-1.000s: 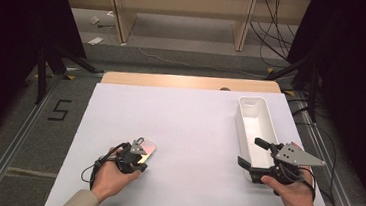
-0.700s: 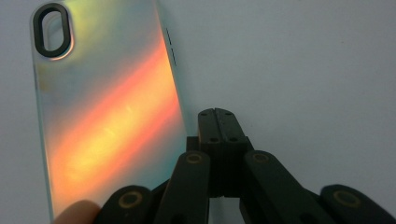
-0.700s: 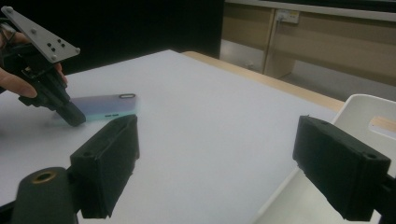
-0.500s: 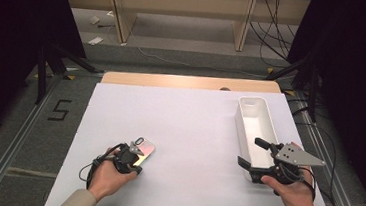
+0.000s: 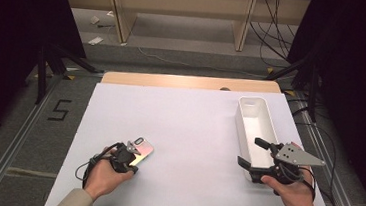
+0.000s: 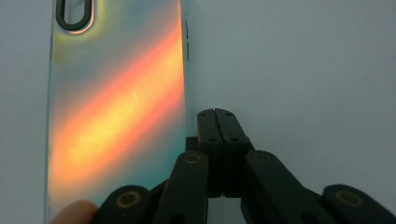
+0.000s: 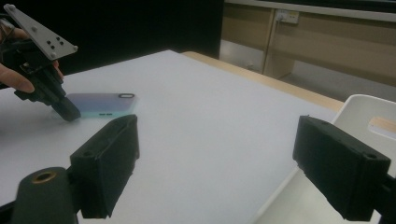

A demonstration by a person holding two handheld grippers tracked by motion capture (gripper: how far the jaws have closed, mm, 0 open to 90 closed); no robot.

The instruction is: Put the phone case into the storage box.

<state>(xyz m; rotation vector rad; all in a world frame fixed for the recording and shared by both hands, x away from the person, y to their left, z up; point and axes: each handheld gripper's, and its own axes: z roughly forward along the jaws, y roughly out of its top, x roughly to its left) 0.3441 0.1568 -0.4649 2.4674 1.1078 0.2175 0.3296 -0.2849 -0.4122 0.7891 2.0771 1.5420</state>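
The phone case [image 5: 140, 150], iridescent with an oval camera cutout, lies flat on the white table sheet [image 5: 188, 133] near the person's left edge. The left gripper [image 6: 216, 113] rests just beside the case's long edge, jaws pressed together with nothing between them; the tips point at the sheet, not the case. A fingertip touches the case's near corner. The right gripper [image 5: 257, 153] hovers at the near end of the white rectangular bin [image 5: 254, 124], jaws spread wide and empty, one above the bin's rim. The two grippers are well apart.
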